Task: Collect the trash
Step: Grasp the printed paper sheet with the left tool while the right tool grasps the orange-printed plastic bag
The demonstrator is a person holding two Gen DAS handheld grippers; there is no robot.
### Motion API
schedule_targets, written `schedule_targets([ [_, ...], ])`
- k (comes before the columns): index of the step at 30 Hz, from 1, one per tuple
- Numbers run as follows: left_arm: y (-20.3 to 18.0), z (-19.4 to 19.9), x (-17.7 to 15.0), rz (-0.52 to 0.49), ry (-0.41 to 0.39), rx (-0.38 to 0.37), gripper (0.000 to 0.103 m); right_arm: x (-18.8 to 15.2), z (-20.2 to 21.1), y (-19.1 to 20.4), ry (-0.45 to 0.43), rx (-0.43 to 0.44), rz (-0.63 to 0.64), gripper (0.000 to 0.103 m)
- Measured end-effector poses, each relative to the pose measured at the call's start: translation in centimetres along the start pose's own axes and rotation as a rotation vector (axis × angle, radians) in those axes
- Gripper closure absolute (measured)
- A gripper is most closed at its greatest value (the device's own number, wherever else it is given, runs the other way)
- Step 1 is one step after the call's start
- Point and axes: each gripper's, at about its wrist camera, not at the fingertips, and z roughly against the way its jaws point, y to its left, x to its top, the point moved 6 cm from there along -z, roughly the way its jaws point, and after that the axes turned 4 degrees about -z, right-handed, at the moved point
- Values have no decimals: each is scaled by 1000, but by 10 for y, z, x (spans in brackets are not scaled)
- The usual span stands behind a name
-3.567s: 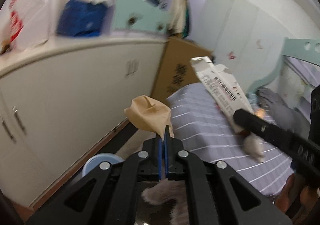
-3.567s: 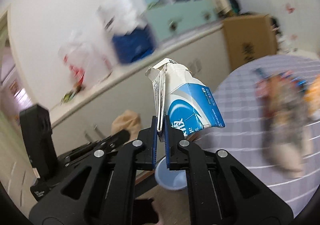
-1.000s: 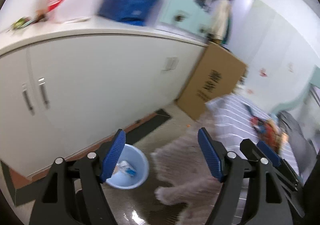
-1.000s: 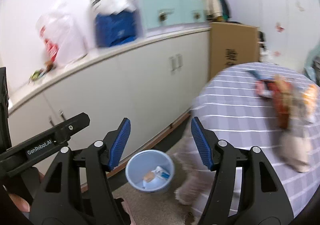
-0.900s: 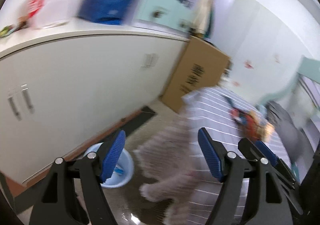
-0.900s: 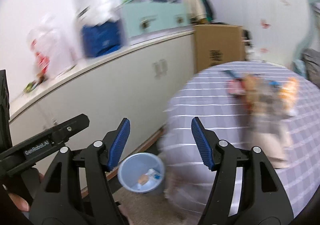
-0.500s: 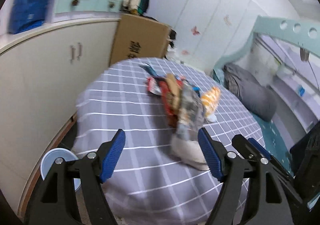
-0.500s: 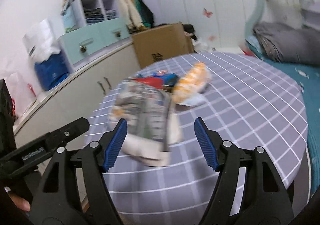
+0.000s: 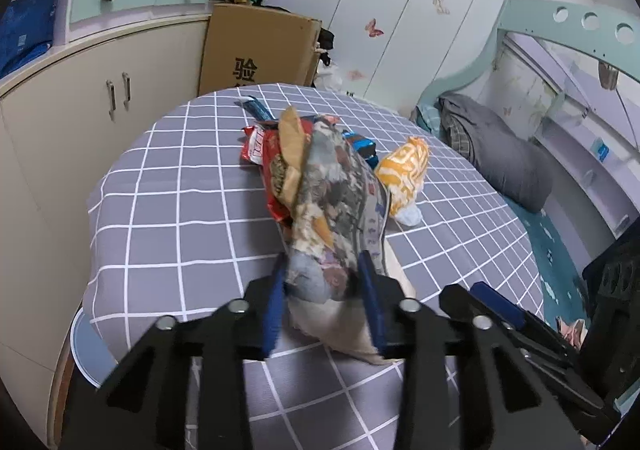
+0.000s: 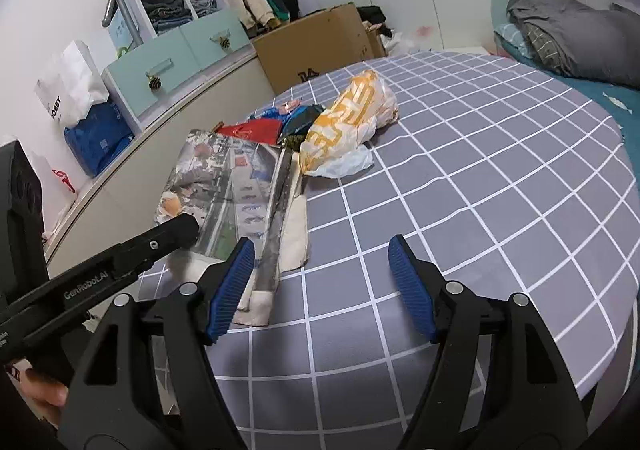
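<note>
A pile of trash lies on the round table with the grey checked cloth (image 9: 168,193): a printed newspaper-like bundle (image 9: 336,205), a red snack wrapper (image 9: 260,141), a blue wrapper (image 9: 362,145), and a yellow-and-white plastic bag (image 9: 404,169). My left gripper (image 9: 322,302) is partly closed, its blue pads on either side of the bundle's near end; a firm grip is unclear. My right gripper (image 10: 322,288) is open and empty above the cloth, just right of the bundle (image 10: 224,185). The yellow bag (image 10: 348,121) lies beyond it. The light-blue trash bin (image 9: 86,350) peeks out below the table's left edge.
White cabinets (image 9: 60,121) run along the left wall with a cardboard box (image 9: 260,45) behind the table. A bed with grey bedding (image 9: 500,153) stands to the right. The left gripper's arm (image 10: 100,266) crosses the right wrist view at left.
Both grippers swung from the bin on the floor back to the table. The left gripper moved onto the printed bundle and its jaws narrowed around it. The right gripper stays open.
</note>
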Motion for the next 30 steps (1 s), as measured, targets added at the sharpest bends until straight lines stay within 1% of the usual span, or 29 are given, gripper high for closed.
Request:
schedule_targets([
  [3, -4, 4, 0, -21, -11, 11, 78, 1, -2, 0, 11, 7, -3, 34],
  [6, -11, 14, 0, -20, -37, -27, 84, 2, 2, -2, 4, 15, -7, 34],
  [9, -17, 25, 3, -41, -67, -45, 87, 7, 7, -3, -9, 24, -17, 34],
  [12, -26, 40, 9, -43, -118, -100, 87, 12, 12, -3, -23, 35, -24, 34],
  [15, -26, 55, 16, -33, -176, -94, 87, 17, 19, -3, -44, 54, -36, 34],
  [17, -22, 70, 24, -20, -224, -71, 87, 21, 20, -4, -50, 50, -37, 34],
  [19, -13, 82, 31, -2, -269, -21, 87, 26, 16, -4, -50, 34, -36, 34],
  [21, -5, 94, 39, 0, -323, 58, 87, 32, 10, -5, -51, 17, -37, 34],
  [24, 11, 106, 46, 19, -376, 164, 87, 45, -8, -9, -32, -10, -47, 34],
  [27, 26, 112, 52, 40, -401, 227, 87, 57, -28, -13, -21, -57, -38, 34],
  [28, 33, 113, 54, 46, -407, 264, 87, 62, -40, -14, -1, -65, -44, 34],
  [30, 43, 114, 55, 48, -411, 303, 87, 68, -55, -17, 27, -63, -61, 34],
])
